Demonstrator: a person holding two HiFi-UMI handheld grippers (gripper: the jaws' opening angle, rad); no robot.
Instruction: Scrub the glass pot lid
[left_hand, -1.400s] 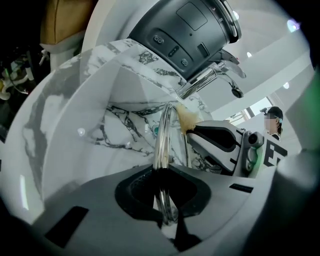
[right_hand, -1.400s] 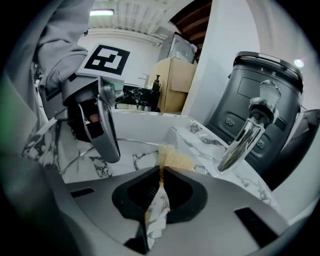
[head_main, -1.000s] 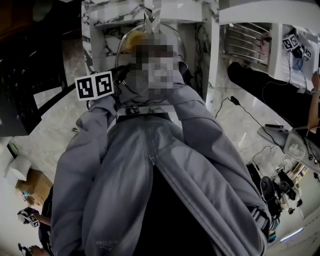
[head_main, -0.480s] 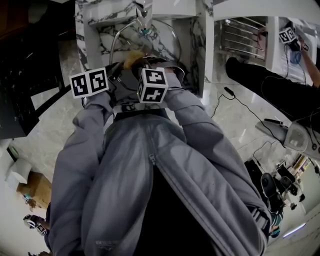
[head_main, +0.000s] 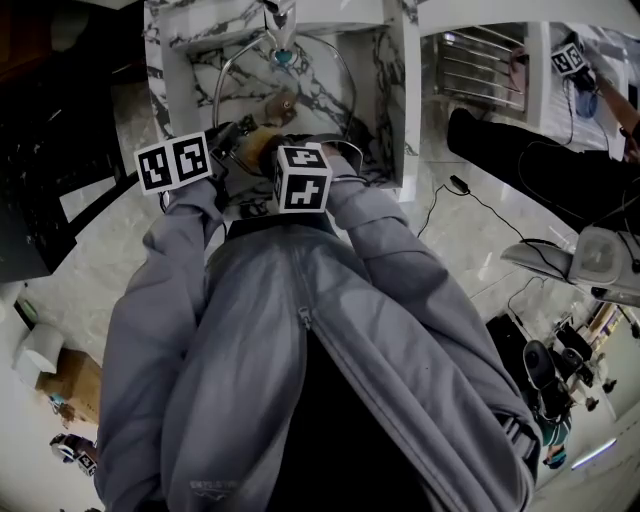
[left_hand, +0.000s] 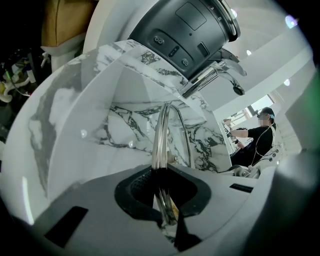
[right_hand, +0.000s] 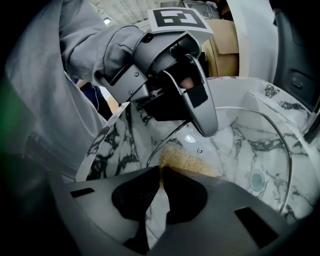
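Note:
A glass pot lid (head_main: 322, 88) with a metal rim stands tilted in the marble sink (head_main: 392, 100). My left gripper (head_main: 226, 146) is shut on the lid's rim; in the left gripper view the rim (left_hand: 161, 140) runs edge-on straight into the closed left gripper (left_hand: 163, 173). My right gripper (head_main: 278, 142) is shut on a yellow-brown sponge (right_hand: 181, 160), and the sponge presses flat against the glass of the lid (right_hand: 235, 150). The right gripper view shows the right gripper (right_hand: 161, 173) close to the left gripper (right_hand: 186, 131), which clamps the rim just above the sponge.
A faucet (head_main: 278, 18) hangs over the sink's far end, above the drain (head_main: 284, 57). The sink's white walls close in on both sides. Another person (head_main: 520, 160) sits to the right, with cables and gear (head_main: 560, 370) on the floor.
The right gripper's cube has come into sight above the lid and has slid slightly nearer with the sponge. The left gripper keeps its hold on the rim.

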